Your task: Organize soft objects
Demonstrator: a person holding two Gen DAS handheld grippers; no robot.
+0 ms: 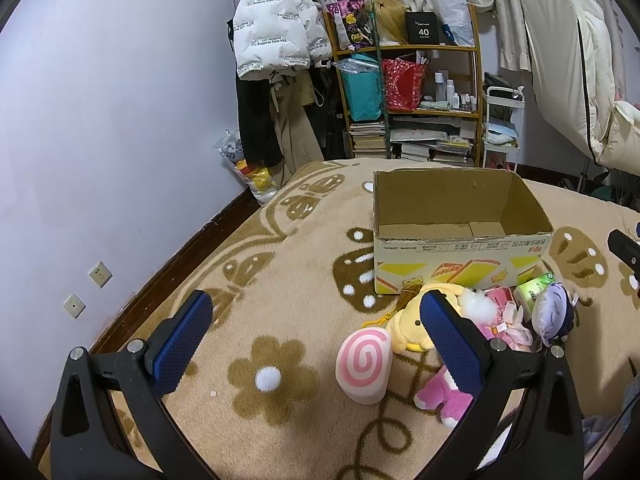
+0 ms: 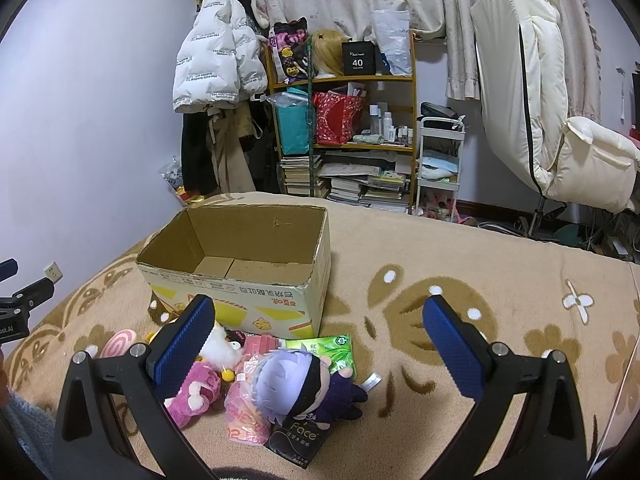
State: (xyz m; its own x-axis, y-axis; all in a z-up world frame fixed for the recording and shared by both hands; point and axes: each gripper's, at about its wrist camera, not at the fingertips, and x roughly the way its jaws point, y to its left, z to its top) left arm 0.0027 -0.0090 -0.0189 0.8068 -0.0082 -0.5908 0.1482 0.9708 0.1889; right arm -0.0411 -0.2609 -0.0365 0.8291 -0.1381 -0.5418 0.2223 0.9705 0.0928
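Observation:
An open empty cardboard box [image 1: 460, 240] [image 2: 240, 272] stands on a beige patterned blanket. In front of it lies a pile of soft toys: a pink swirl roll cushion [image 1: 363, 364] [image 2: 120, 342], a yellow plush [image 1: 408, 328], a pink plush [image 1: 444, 394] [image 2: 196, 394], a white fluffy plush [image 2: 220, 346] and a lavender-haired doll in dark clothes [image 2: 304, 384] [image 1: 554, 314]. Tissue packs, green [image 2: 332, 350] and black [image 2: 298, 438], lie among them. My left gripper [image 1: 316, 340] is open above the blanket left of the pile. My right gripper [image 2: 318, 344] is open above the doll.
A wooden shelf [image 1: 408, 80] with books, bags and bottles stands behind the bed, beside hanging coats [image 1: 276, 28]. A white trolley [image 2: 440, 160] and a cream chair [image 2: 560, 120] are at the right. The wall [image 1: 100, 120] runs along the blanket's left edge.

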